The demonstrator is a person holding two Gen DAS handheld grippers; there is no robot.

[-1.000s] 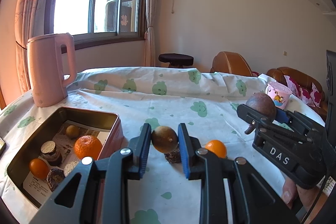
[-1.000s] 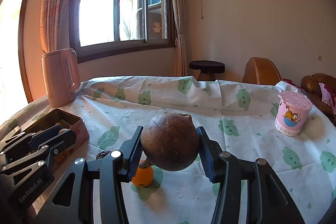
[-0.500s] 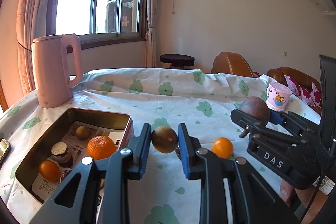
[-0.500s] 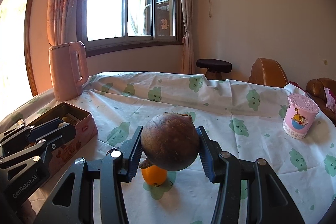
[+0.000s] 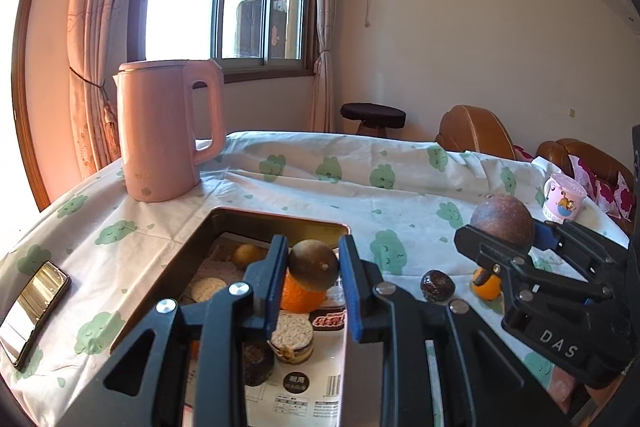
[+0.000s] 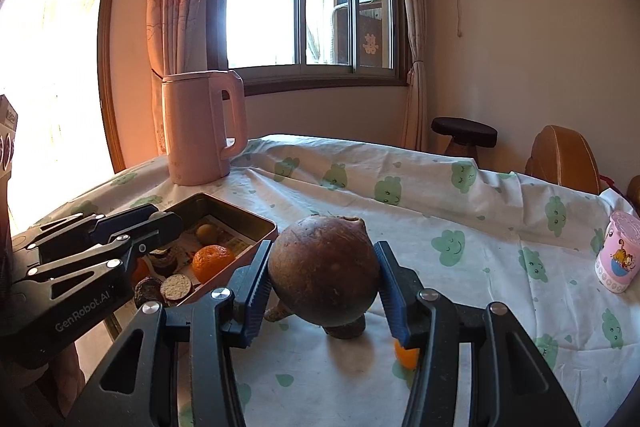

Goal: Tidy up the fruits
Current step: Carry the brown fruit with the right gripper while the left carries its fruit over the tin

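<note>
Fruit is clamped in both grippers. In the left wrist view, a small round brownish-green fruit (image 5: 313,264) is pinched between the blue pads of the left gripper (image 5: 313,269) and held above the near end of an open rectangular metal tin (image 5: 280,218). Below it, a wrinkled orange tangerine (image 5: 298,297), round rice-cake biscuits (image 5: 291,331) and a small yellowish fruit (image 5: 246,255) are seen lying inside the tin. In the right wrist view, a large round brown fruit with a short stem (image 6: 325,271) is gripped by the right gripper (image 6: 322,283) above the white tablecloth with green cloud prints (image 6: 460,267). On the cloth beneath it, a small orange (image 6: 406,355) and a dark wrinkled lump (image 6: 346,330) are partly hidden. Farther back stands a pink electric kettle (image 6: 200,129), and at the right a pink printed cup (image 6: 618,257). A phone (image 5: 34,307) is seen left of the tin.
</note>
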